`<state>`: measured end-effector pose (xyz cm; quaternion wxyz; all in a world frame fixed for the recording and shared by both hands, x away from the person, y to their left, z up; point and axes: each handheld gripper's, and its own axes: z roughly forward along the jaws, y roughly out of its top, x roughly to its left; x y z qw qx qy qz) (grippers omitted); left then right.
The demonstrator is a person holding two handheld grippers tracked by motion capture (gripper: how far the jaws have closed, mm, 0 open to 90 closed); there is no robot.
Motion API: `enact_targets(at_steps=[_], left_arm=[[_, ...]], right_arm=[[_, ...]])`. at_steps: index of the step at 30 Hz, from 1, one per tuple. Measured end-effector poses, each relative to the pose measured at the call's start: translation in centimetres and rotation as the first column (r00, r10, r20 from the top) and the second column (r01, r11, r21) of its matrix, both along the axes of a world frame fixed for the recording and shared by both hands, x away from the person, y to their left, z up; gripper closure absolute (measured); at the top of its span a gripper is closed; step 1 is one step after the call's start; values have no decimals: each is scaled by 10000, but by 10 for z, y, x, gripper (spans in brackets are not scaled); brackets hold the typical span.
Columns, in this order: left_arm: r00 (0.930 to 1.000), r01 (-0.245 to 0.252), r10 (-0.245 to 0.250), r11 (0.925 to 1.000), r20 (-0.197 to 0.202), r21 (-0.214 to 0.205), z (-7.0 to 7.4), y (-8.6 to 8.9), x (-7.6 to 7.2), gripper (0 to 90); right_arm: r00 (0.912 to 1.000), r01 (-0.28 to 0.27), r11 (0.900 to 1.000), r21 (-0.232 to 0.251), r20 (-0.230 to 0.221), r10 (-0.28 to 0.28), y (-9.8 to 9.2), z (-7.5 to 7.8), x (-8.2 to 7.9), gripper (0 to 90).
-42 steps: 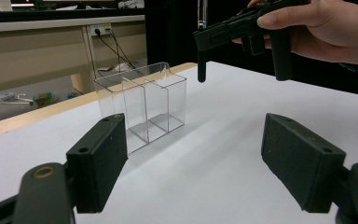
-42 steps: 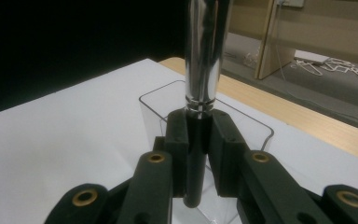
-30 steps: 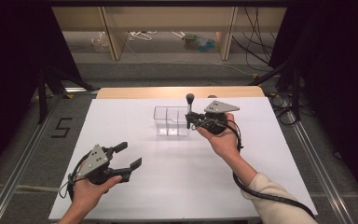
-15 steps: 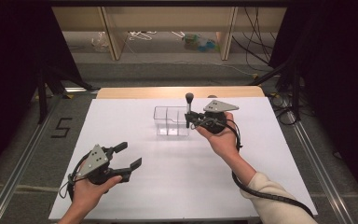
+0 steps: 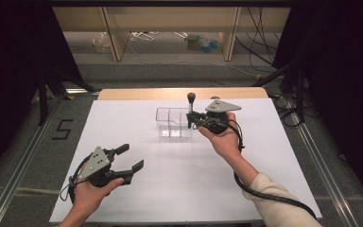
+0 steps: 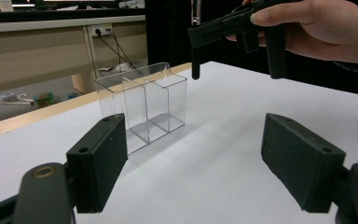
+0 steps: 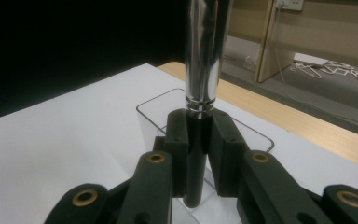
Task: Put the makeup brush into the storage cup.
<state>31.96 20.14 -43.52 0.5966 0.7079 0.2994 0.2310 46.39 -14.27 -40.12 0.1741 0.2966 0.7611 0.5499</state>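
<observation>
Nearest the person, the left gripper point(image 5: 126, 158) rests low over the white table point(image 5: 137, 198), held in the left hand point(image 5: 90, 193), its jaws wide apart with nothing between them. Farther out, the right hand point(image 5: 224, 139) holds the right gripper point(image 5: 191, 120) level, just beside a clear bin point(image 5: 172, 123) with two compartments. Its jaws are clamped on a tool point(image 7: 200, 93), upright, with a dark lower shaft and a shiny metal upper part. The tool's lower end hangs above the bin's near compartment, apparently clear of the floor, though that is hard to judge. Beyond the bin runs the table's wooden edge point(image 5: 170, 93).
</observation>
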Motion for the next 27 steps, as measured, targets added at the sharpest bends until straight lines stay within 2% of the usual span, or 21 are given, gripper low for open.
enact_targets(at_steps=[7,9,11,13,14,20,27], left_arm=[[10000,21,-21,10000,19,11,0,0,0,223],[10000,20,-20,10000,13,11,0,0,0,223],[10000,21,-21,10000,13,8,0,0,0,224],[10000,22,-22,10000,9,16,0,0,0,224],[10000,16,-16,10000,3,7,0,0,0,224],[10000,15,-15,10000,-8,20,0,0,0,224],[10000,19,-19,10000,-5,16,0,0,0,224]], right_arm=[[9999,53,10000,-6,140,-53,2,0,2,795],[10000,52,9999,-105,64,-51,1,1,2,794],[10000,27,10000,-6,43,-27,2,2,2,795],[9997,73,10000,3,252,-73,2,2,4,795],[10000,30,10000,54,83,-31,2,2,3,794],[9998,44,10000,-43,170,-43,3,2,4,794],[10000,63,10000,29,62,-63,4,3,5,794]])
